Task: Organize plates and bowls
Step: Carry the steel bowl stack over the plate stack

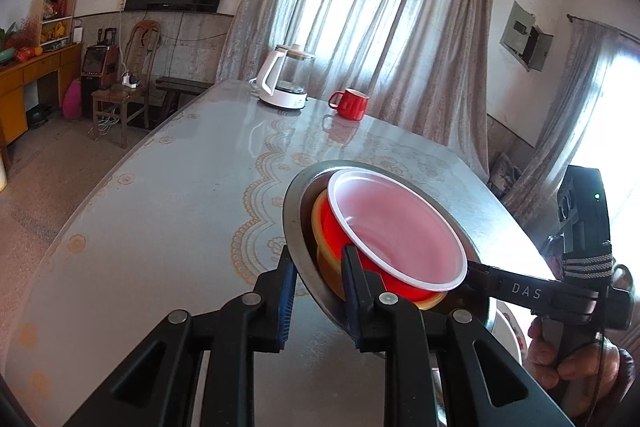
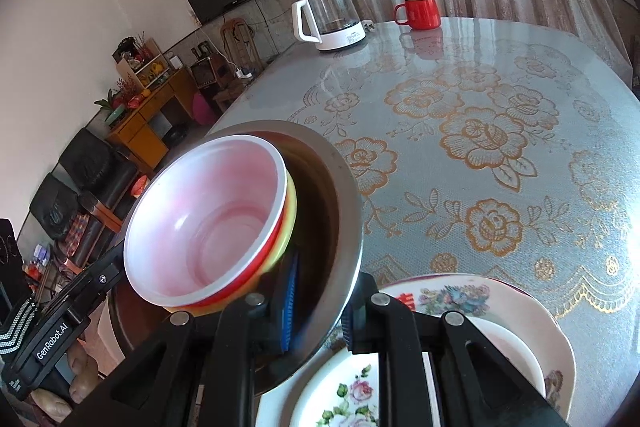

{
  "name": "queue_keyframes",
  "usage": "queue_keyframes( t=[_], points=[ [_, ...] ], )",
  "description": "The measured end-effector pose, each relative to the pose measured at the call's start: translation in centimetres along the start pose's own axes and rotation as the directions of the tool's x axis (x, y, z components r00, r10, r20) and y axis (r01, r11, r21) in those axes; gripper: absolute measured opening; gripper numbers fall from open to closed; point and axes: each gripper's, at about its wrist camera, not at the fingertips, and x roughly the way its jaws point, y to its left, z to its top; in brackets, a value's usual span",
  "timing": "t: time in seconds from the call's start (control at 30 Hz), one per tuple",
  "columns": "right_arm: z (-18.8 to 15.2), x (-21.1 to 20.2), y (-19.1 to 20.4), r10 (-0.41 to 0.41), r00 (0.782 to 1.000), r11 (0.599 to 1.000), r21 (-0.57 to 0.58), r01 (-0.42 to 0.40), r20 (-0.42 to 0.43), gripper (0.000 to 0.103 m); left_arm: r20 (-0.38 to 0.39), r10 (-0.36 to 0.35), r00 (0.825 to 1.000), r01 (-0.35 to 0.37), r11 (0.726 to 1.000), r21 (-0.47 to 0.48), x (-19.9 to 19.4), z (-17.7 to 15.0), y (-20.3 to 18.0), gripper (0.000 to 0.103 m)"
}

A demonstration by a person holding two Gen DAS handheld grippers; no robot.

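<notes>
A steel bowl [image 1: 294,223] holds a yellow bowl [image 1: 320,227] with a red bowl [image 1: 400,227], white inside, nested in it. My left gripper [image 1: 318,287] is shut on the steel bowl's near rim, one finger inside and one outside. My right gripper [image 2: 320,311] is shut on the opposite rim of the steel bowl [image 2: 344,195]; the red bowl [image 2: 212,219] and yellow bowl [image 2: 290,211] show tilted in it. The stack is held above floral plates [image 2: 480,299] stacked at the table's near edge.
A white kettle [image 1: 282,79] and a red mug [image 1: 352,103] stand at the far end of the lace-patterned table [image 1: 180,187]. In the right wrist view the kettle [image 2: 332,17] and mug [image 2: 418,11] are far back. Chairs and a cabinet stand left.
</notes>
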Motion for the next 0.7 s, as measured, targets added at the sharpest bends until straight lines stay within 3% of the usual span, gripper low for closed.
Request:
queue_keyframes(
  t=[0.7],
  points=[
    [-4.5,-8.3,-4.8,-0.099,0.993,0.993,0.07,0.094,0.069,0.019,-0.074,-0.158,0.985,0.167,0.977,0.132,-0.7,-2.4,-7.6,0.024]
  ],
)
